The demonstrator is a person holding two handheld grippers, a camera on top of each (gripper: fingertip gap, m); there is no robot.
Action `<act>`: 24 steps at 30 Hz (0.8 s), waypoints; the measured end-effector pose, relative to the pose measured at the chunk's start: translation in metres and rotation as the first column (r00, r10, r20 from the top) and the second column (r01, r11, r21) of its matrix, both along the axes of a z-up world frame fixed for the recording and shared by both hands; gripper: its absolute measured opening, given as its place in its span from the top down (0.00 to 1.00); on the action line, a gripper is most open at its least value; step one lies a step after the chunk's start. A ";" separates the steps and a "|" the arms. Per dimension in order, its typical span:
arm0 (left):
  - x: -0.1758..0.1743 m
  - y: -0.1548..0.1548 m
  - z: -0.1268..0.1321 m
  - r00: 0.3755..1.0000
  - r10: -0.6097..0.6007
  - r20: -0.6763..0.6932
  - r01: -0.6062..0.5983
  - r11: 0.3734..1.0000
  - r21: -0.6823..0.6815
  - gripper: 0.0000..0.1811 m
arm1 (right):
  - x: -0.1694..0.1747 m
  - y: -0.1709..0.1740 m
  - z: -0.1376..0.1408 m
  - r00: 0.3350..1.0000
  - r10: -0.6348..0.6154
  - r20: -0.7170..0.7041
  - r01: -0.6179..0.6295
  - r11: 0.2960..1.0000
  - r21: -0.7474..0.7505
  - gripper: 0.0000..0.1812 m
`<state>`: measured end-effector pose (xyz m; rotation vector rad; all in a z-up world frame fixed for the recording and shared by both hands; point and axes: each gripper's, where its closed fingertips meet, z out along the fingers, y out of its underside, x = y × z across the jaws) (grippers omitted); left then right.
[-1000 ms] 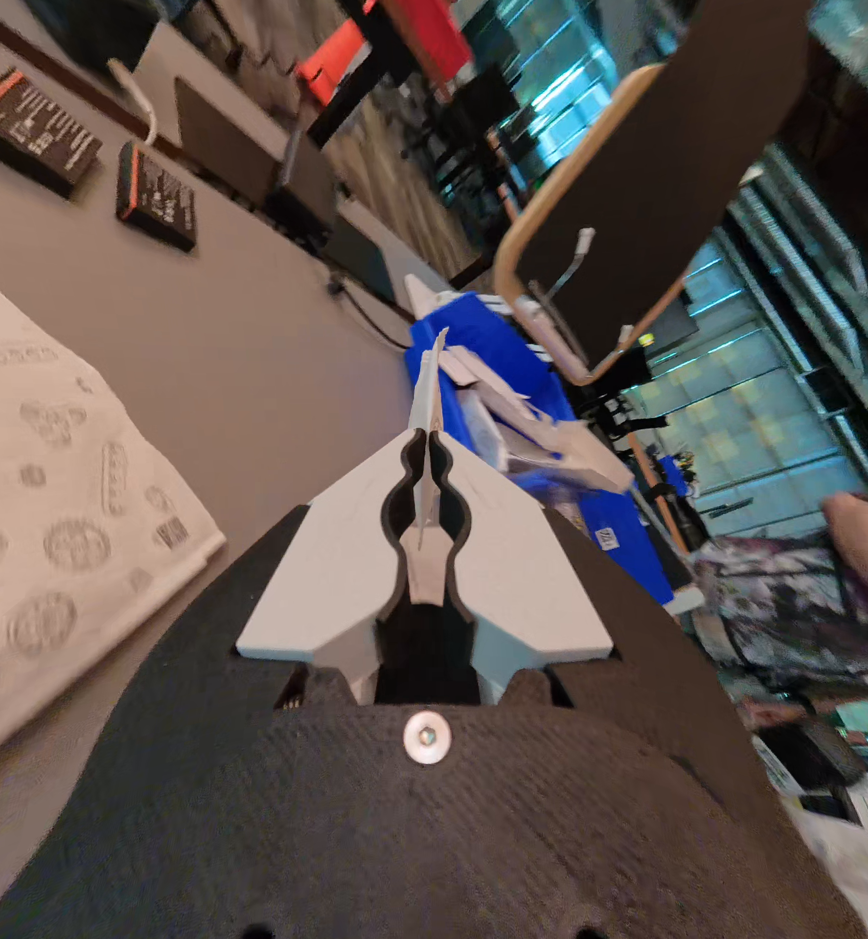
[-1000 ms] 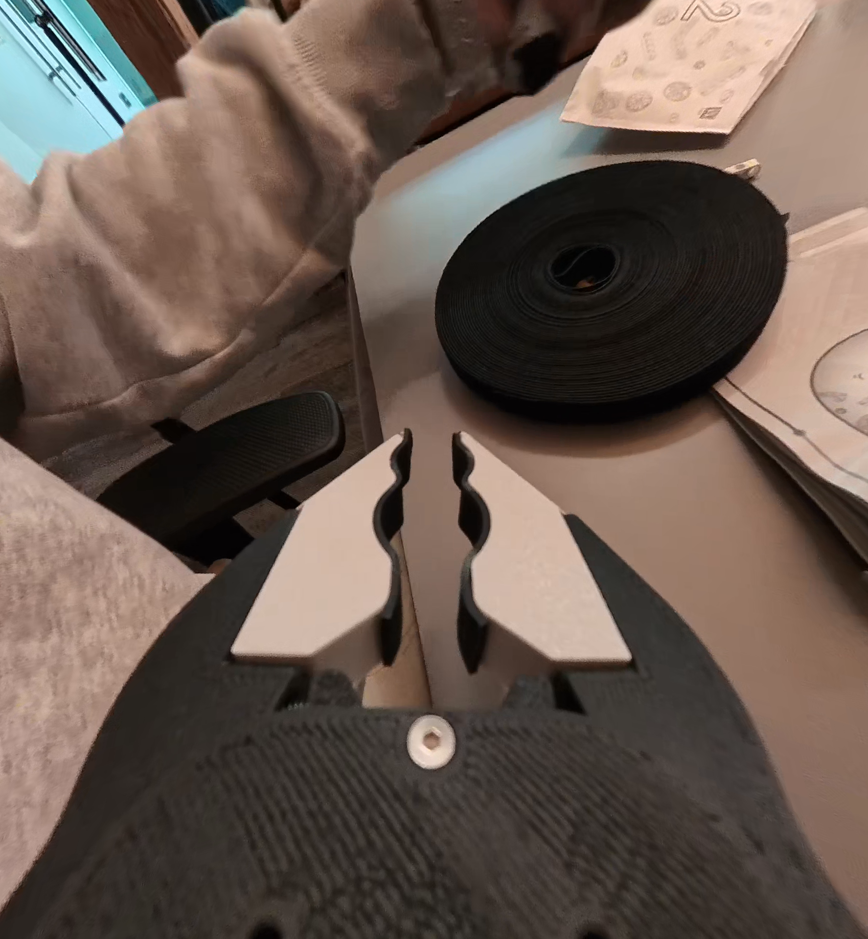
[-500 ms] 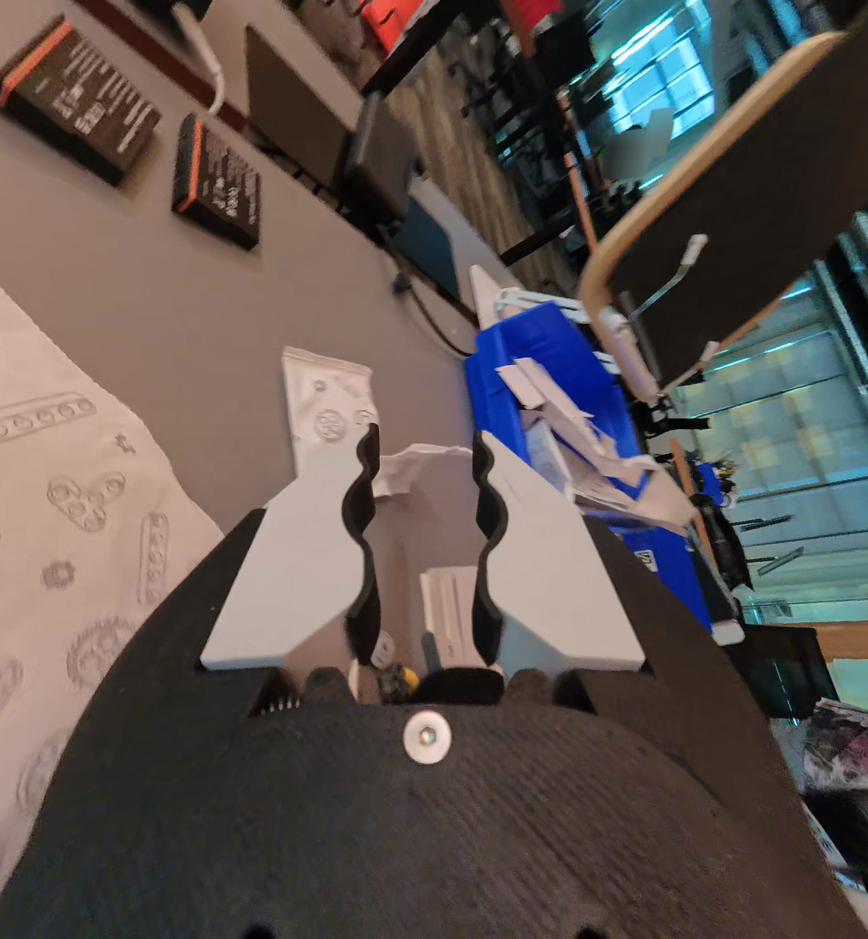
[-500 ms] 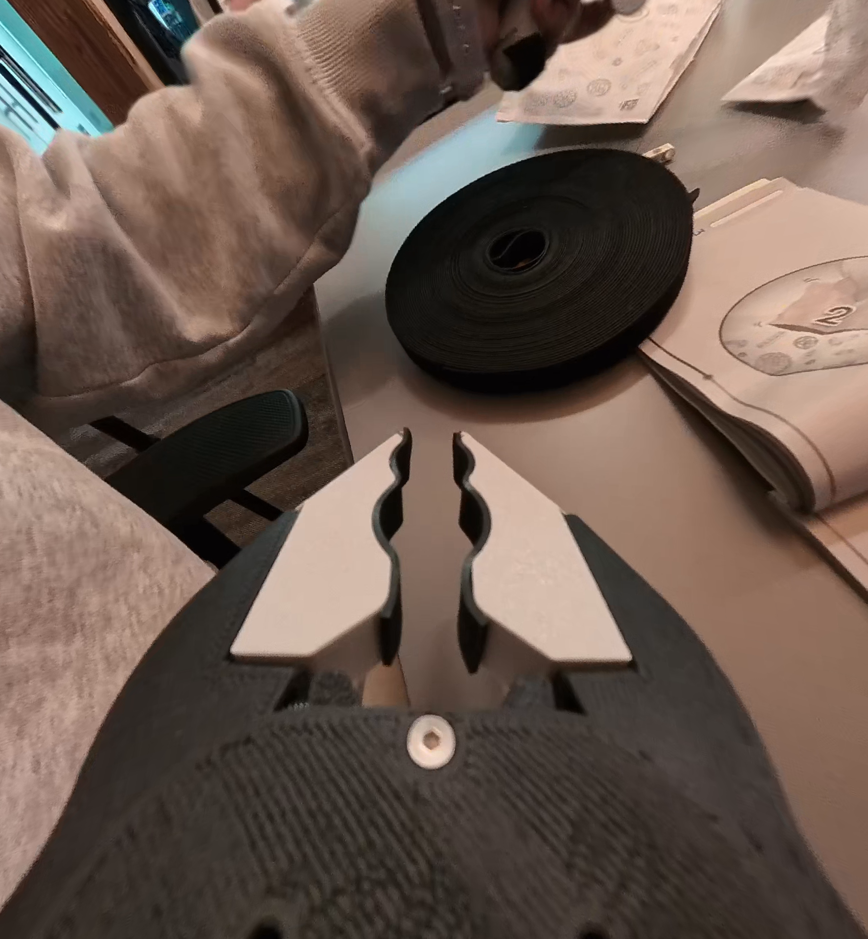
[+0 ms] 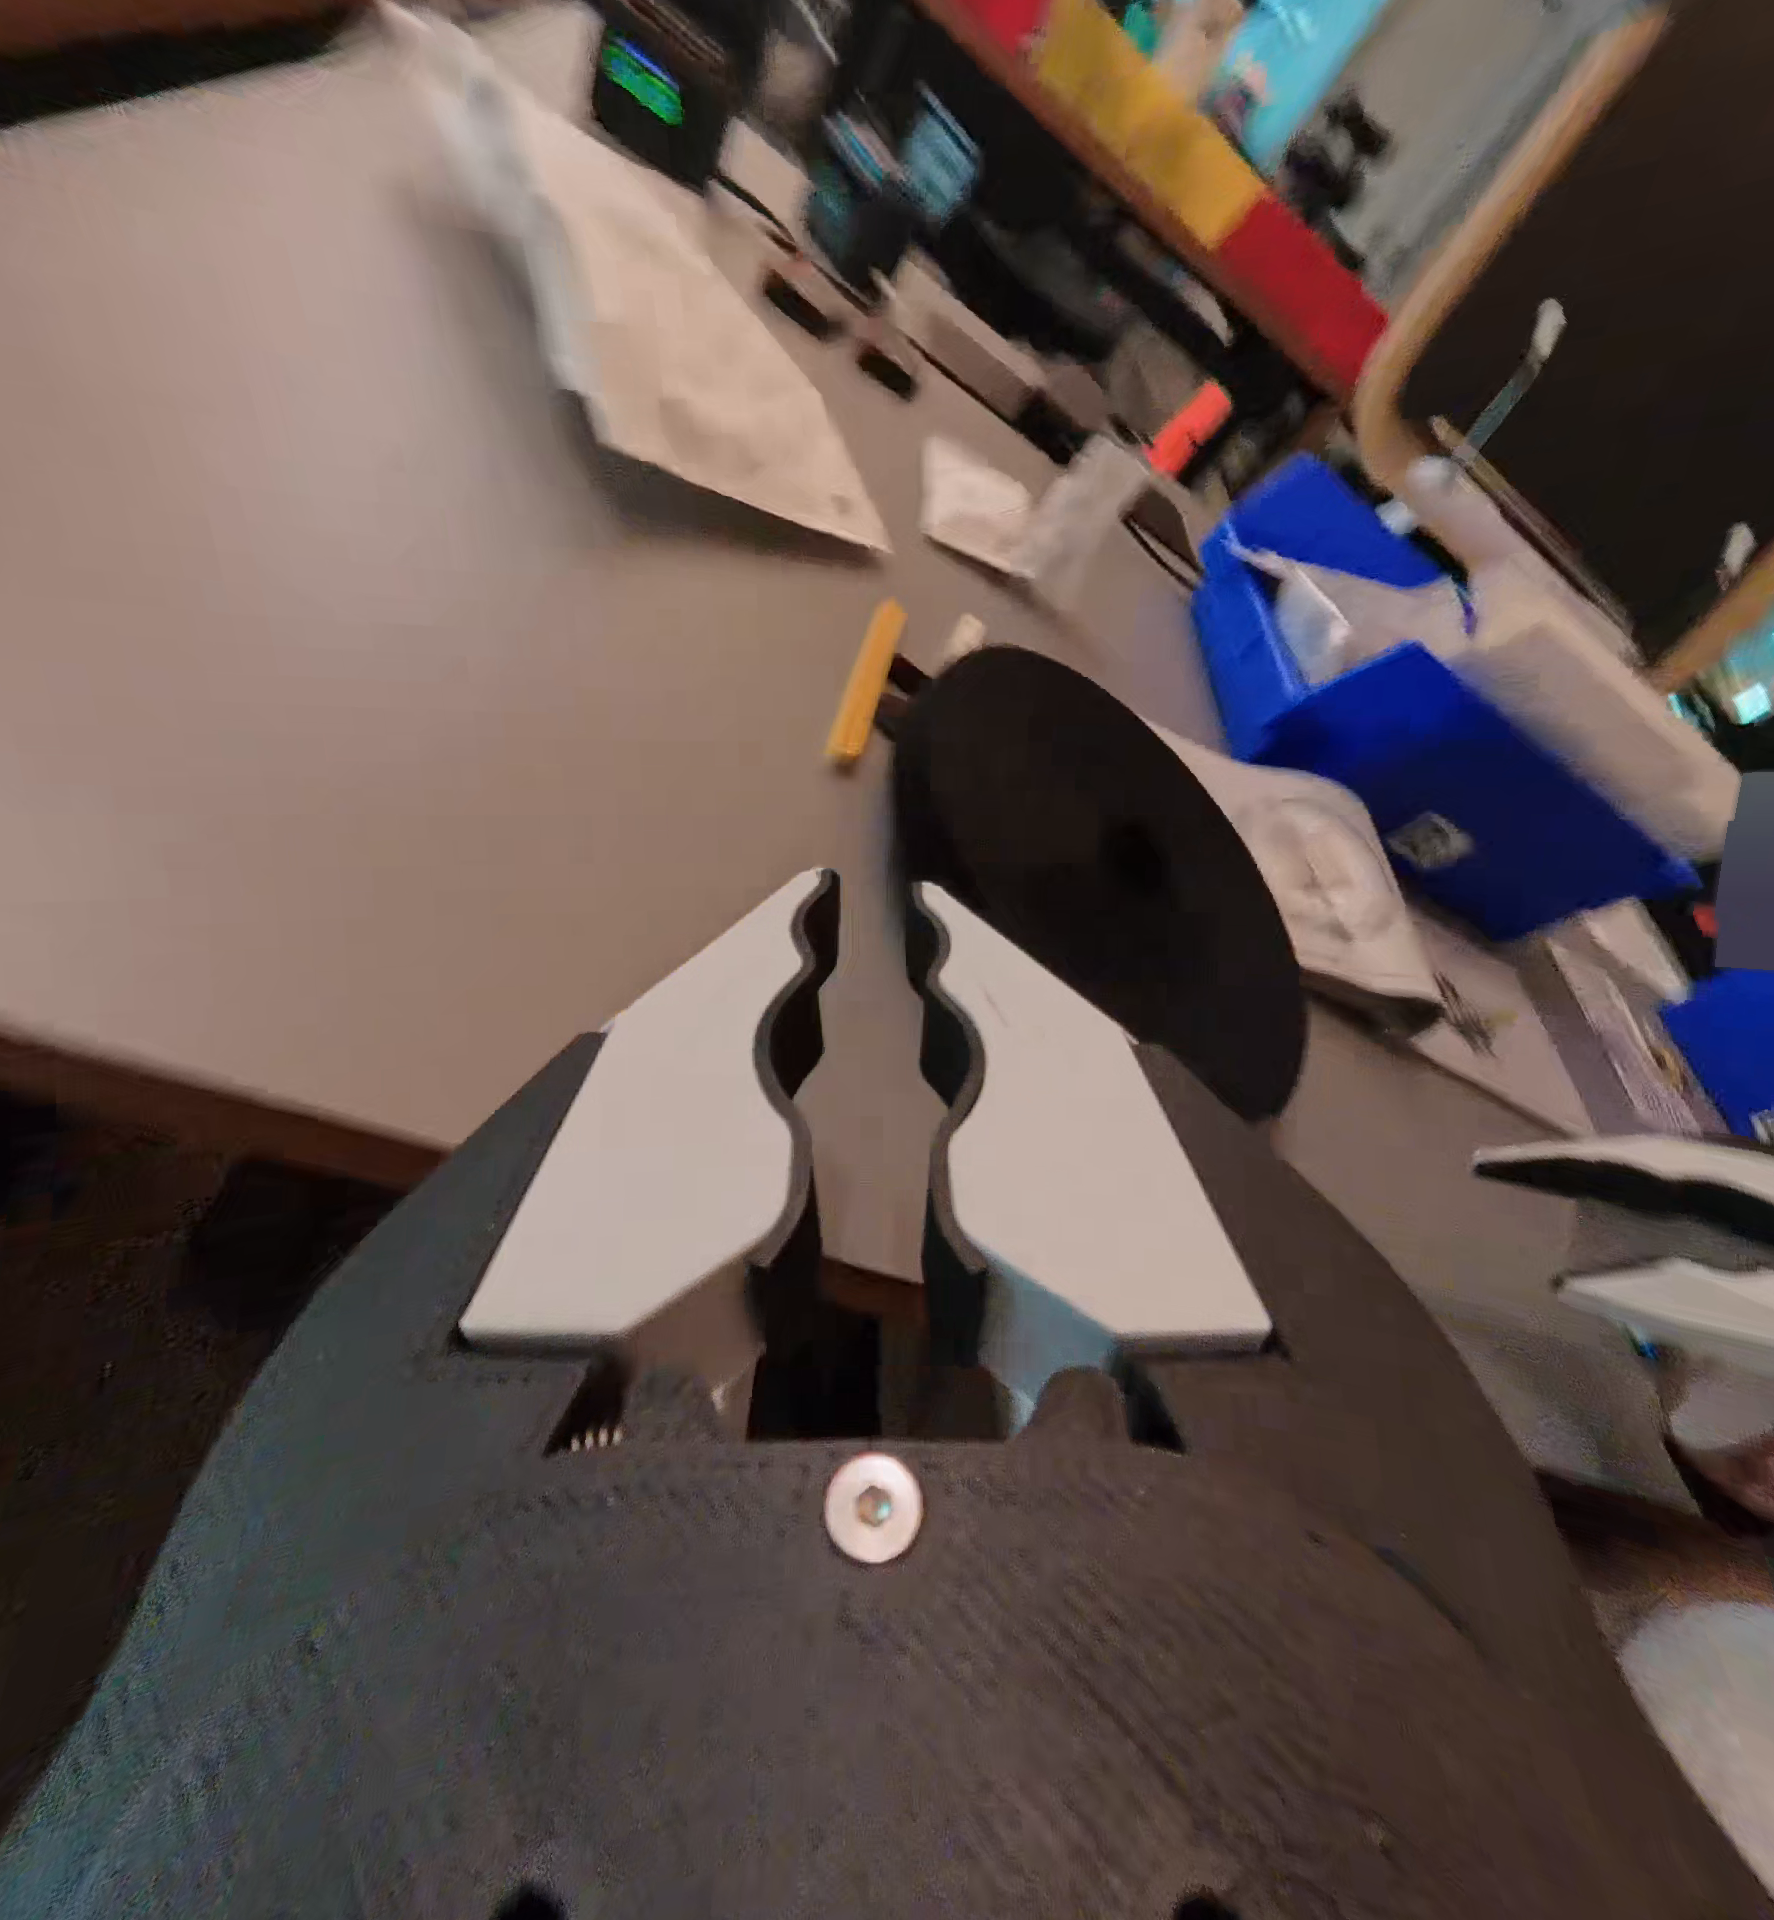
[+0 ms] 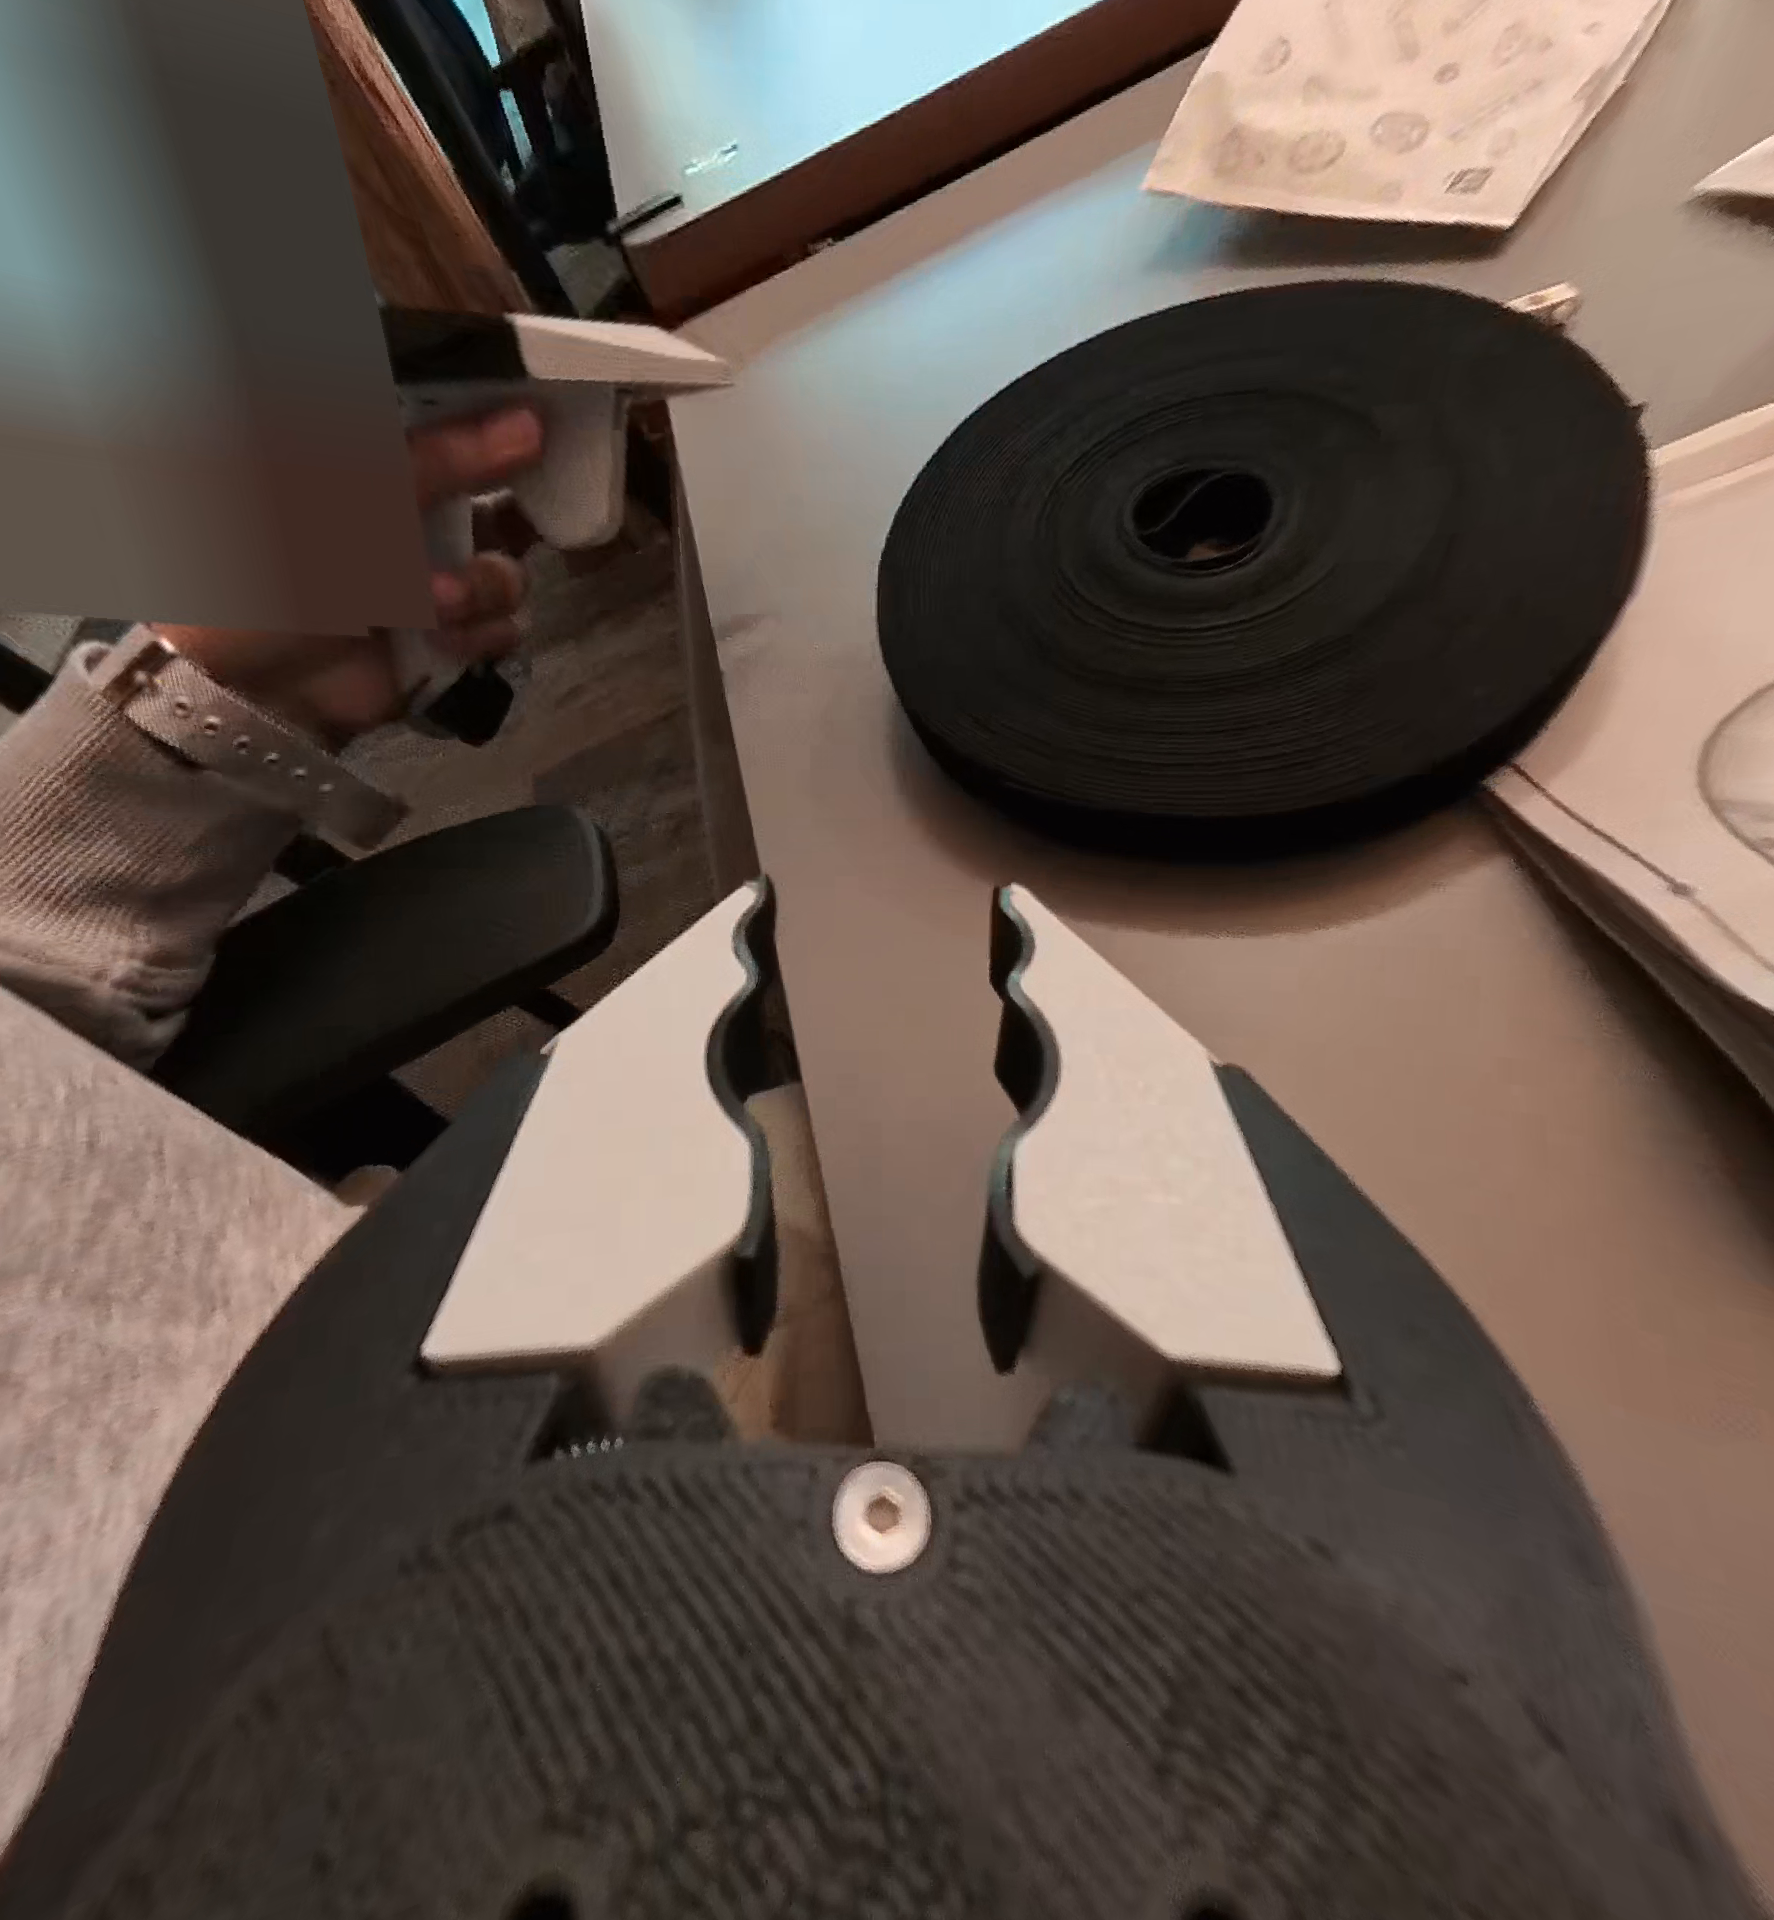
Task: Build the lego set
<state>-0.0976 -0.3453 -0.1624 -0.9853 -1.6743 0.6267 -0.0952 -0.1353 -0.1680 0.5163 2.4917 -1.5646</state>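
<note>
Here we hold nothing: the left gripper (image 5: 867, 914) is open only a narrow gap, the right gripper (image 6: 878, 914) wider. A yellow Lego beam (image 5: 867, 686) lies beside the black strap roll (image 5: 1091, 883) — light, stiff, slippery, so we should probably pinch its long sides.

One black roll of strap (image 6: 1267, 613) lies on the table (image 5: 239, 623); it is the only roll in either view. Two blue bins (image 5: 1423, 748) stand along the far side, the second (image 5: 1756, 1049) only partly in frame. One yellow piece (image 5: 867, 686) lies just beyond the roll, with one small white bit (image 5: 964, 632) near it. At least two printed paper bags (image 6: 1402, 114) lie flat beyond the roll; one booklet (image 6: 1693, 831) lies touching the roll's right edge. Two grippers are present, each with two fingers (image 6: 613, 1153); more small things at the back are too blurred to count.
</note>
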 end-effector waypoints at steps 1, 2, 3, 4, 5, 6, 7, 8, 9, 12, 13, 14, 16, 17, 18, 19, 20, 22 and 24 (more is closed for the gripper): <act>0.007 -0.005 0.000 0.999 0.024 -0.032 -0.024 1.000 0.001 0.94 | 0.003 -0.005 -0.002 1.000 0.006 -0.005 -0.006 1.000 0.006 0.78; 0.013 -0.013 -0.004 0.999 0.039 -0.009 -0.039 0.999 -0.015 0.94 | 0.006 -0.010 -0.003 1.000 0.010 -0.010 -0.010 1.000 0.011 0.78; 0.020 -0.024 -0.008 0.997 0.074 0.030 -0.073 0.997 -0.033 0.91 | 0.009 -0.014 -0.005 1.000 0.015 -0.015 -0.015 1.000 0.016 0.78; 0.026 -0.032 -0.008 0.995 0.094 0.036 -0.091 0.994 -0.060 0.91 | 0.011 -0.018 -0.007 1.000 0.018 -0.019 -0.017 1.000 0.023 0.77; 0.032 -0.037 -0.008 0.993 0.111 0.036 -0.108 0.991 -0.085 0.92 | 0.014 -0.021 -0.009 1.000 0.017 -0.025 -0.016 0.999 0.032 0.77; 0.037 -0.042 -0.010 0.991 0.127 0.041 -0.122 0.986 -0.112 0.94 | 0.016 -0.024 -0.011 0.999 0.013 -0.031 -0.012 0.999 0.040 0.77; 0.042 -0.045 -0.014 0.989 0.135 0.056 -0.126 0.982 -0.141 0.96 | 0.017 -0.026 -0.013 0.999 0.008 -0.035 -0.006 0.999 0.046 0.77; 0.046 -0.049 -0.020 0.986 0.145 0.082 -0.130 0.977 -0.168 0.96 | 0.019 -0.029 -0.013 0.999 0.003 -0.038 -0.001 0.999 0.048 0.77; 0.051 -0.054 -0.024 0.982 0.156 0.105 -0.134 0.973 -0.190 0.95 | 0.021 -0.031 -0.012 0.999 0.000 -0.042 0.002 0.999 0.048 0.77; 0.063 -0.066 -0.023 0.977 0.186 0.100 -0.163 0.964 -0.209 0.95 | 0.023 -0.036 -0.011 0.997 -0.004 -0.071 0.009 0.997 0.071 0.78; 0.066 -0.065 -0.022 0.979 0.182 0.088 -0.162 0.968 -0.192 0.95 | 0.023 -0.038 -0.010 0.997 -0.006 -0.080 0.011 0.997 0.070 0.78; 0.067 -0.064 -0.022 0.981 0.175 0.083 -0.158 0.971 -0.179 0.95 | 0.023 -0.039 -0.008 0.996 -0.008 -0.087 0.014 0.998 0.064 0.78; 0.071 -0.063 -0.025 0.981 0.168 0.096 -0.149 0.971 -0.185 0.95 | 0.023 -0.040 -0.004 0.995 -0.015 -0.096 0.019 0.999 0.049 0.77; 0.072 -0.063 -0.026 0.980 0.170 0.104 -0.147 0.969 -0.196 0.94 | 0.023 -0.040 -0.003 0.995 -0.018 -0.098 0.022 0.999 0.044 0.77; 0.074 -0.064 -0.026 0.979 0.175 0.105 -0.151 0.968 -0.203 0.94 | 0.024 -0.040 -0.002 0.995 -0.019 -0.098 0.023 0.999 0.040 0.76; 0.075 -0.065 -0.023 0.979 0.182 0.096 -0.159 0.966 -0.205 0.94 | 0.025 -0.040 -0.002 0.995 -0.020 -0.100 0.024 0.999 0.037 0.76; 0.077 -0.066 -0.020 0.978 0.189 0.085 -0.168 0.964 -0.205 0.94 | 0.027 -0.039 -0.001 0.994 -0.021 -0.105 0.025 0.999 0.035 0.75; 0.079 -0.067 -0.015 0.977 0.201 0.068 -0.183 0.960 -0.211 0.93 | 0.028 -0.036 0.000 0.992 -0.024 -0.123 0.029 0.999 0.040 0.72; 0.078 -0.066 -0.013 0.977 0.202 0.064 -0.184 0.958 -0.220 0.92 | 0.028 -0.033 -0.001 0.990 -0.032 -0.141 0.040 0.998 0.054 0.67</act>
